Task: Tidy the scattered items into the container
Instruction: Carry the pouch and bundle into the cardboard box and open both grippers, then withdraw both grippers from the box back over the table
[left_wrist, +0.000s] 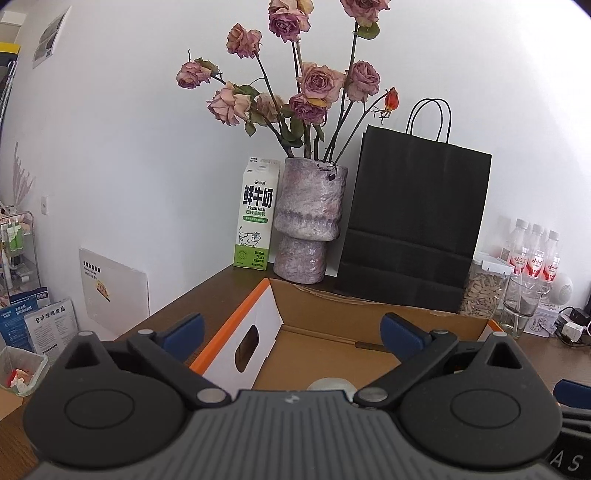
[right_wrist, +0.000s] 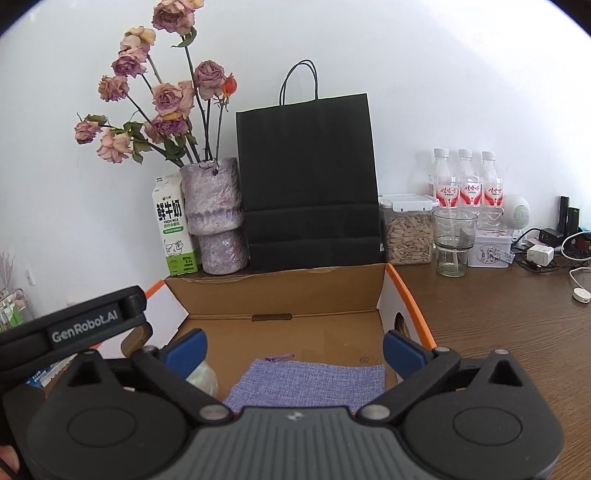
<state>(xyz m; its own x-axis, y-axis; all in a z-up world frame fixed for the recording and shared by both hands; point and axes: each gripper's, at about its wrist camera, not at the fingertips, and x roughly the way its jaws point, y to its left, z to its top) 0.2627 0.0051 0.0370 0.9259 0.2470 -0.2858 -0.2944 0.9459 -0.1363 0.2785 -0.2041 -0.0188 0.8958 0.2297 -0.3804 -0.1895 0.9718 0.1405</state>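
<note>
In the left wrist view, the left claw is seen spread wide with nothing between its blue-padded fingers, held above the open brown cardboard box with orange-edged white side walls. A pale rounded object is partly seen on the box floor, just ahead of the claw body; what it is cannot be told. The box is set on the dark brown wooden table. Behind it, along the white wall, a green-and-white milk carton, a mottled purple stone-look vase of dried pink roses and a black paper carrier bag with cord handles are lined up.

In the right wrist view, the right claw is likewise seen wide open and empty, over the same box. A flat lilac woven fabric pouch is seen lying on the box floor between the fingers, with a pale glossy object beside it at the left. The black body of the left claw, marked GenRobot.AI, is seen at the left edge.
</note>
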